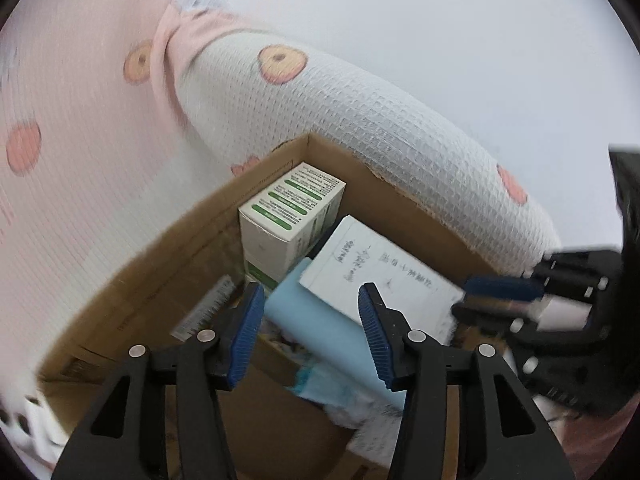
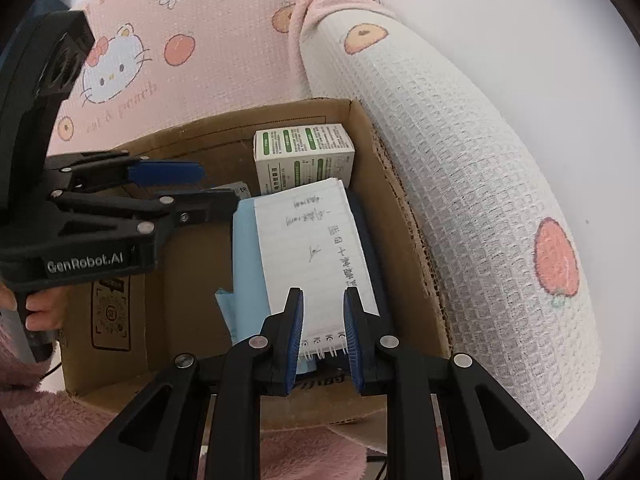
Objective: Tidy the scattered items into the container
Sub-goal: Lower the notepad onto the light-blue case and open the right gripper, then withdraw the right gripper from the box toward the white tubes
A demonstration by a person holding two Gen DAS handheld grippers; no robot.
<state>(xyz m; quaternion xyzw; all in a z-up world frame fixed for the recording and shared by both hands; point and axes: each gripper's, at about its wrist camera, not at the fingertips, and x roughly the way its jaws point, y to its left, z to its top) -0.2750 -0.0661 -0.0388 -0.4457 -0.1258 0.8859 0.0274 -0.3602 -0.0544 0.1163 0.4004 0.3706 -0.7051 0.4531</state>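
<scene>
An open brown cardboard box (image 2: 400, 208) sits on a pink printed blanket (image 2: 208, 52), with a white waffle-weave bolster (image 2: 460, 184) pressed along its right wall. Inside, a white-and-green printed carton (image 2: 304, 152) stands at the far end. In front of it a white spiral-bound notepad with handwriting (image 2: 312, 248) lies on top of a pale blue flat pack (image 2: 246, 256) — its wire binding toward the near end.

The right tongs (image 2: 323, 340) are over the near end of the box, blue pads either side of the notepad's spiral edge with a gap showing at each pad, so I cannot tell whether they grip it. The left tongs (image 1: 311, 336) are released, pads spread wide and empty, hovering over the left half of the box above the blue pack; in the right wrist view they reach in from the left.
</scene>
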